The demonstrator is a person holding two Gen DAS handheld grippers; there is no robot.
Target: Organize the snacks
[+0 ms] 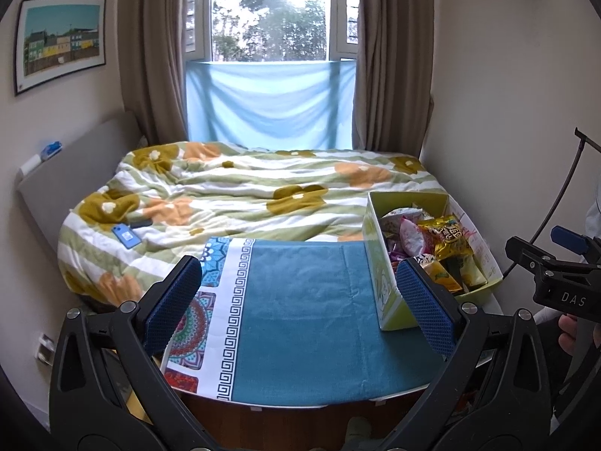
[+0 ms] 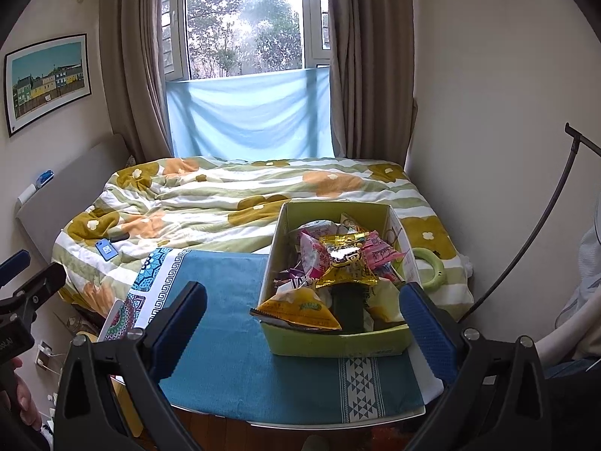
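Observation:
A green cardboard box (image 2: 338,342) full of several snack packets stands on the right side of a small table covered by a teal cloth (image 2: 233,338). A gold packet (image 2: 347,265) lies on top and an orange packet (image 2: 296,310) hangs over the near rim. In the left wrist view the box (image 1: 379,282) is at the right, beside the teal cloth (image 1: 300,319). My left gripper (image 1: 300,300) is open above the cloth, holding nothing. My right gripper (image 2: 304,319) is open just before the box's near wall, holding nothing.
Behind the table lies a bed with a flowered quilt (image 2: 233,195), and a blue phone (image 2: 106,250) rests on it. A green ring (image 2: 430,267) lies right of the box. A wall stands close on the right, and a window with curtains is behind.

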